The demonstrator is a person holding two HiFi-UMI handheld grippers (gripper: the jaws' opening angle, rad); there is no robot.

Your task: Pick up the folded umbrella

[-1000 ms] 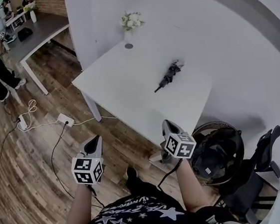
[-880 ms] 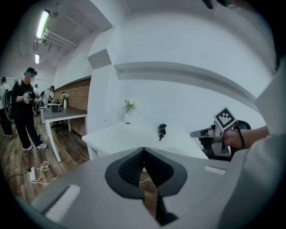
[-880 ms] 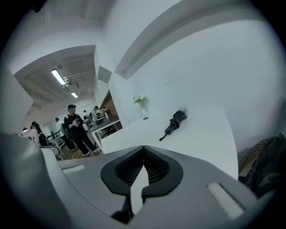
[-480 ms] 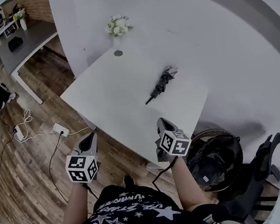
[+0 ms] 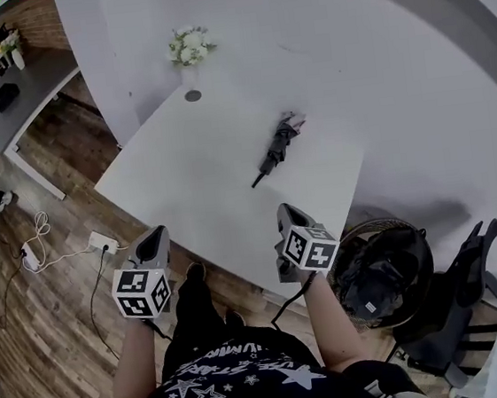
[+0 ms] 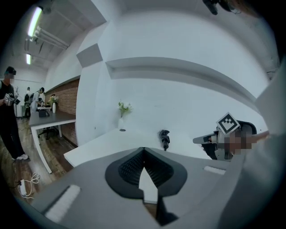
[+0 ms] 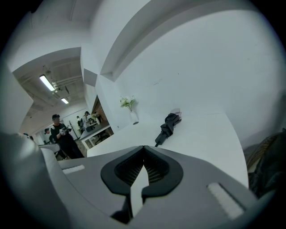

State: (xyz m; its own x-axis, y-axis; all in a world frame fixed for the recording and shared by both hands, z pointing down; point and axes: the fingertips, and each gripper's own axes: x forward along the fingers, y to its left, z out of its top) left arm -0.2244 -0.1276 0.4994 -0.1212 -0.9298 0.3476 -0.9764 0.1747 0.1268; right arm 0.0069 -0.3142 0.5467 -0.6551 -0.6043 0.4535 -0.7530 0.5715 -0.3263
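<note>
Feed check from my end: left gripper (image 5: 156, 234) and right gripper (image 5: 283, 210) are both grey plastic shells. Each carries a white cube (image 5: 141, 291) with black square markers. The pads (image 6: 129, 167) are black and ribbed, and there's a pale rectangular strip (image 6: 62, 203) on each jaw housing. Black cable (image 5: 288, 309) runs off the right one. Wearer has a black shirt (image 5: 225, 388) with white stars and lettering, and dark trousers (image 5: 193, 311).

Head view: high, steeply down, well back from counter (image 5: 201, 172). Left gripper view, right gripper view: low, facing across same counter; all share folded umbrella (image 5: 277, 150).
</note>
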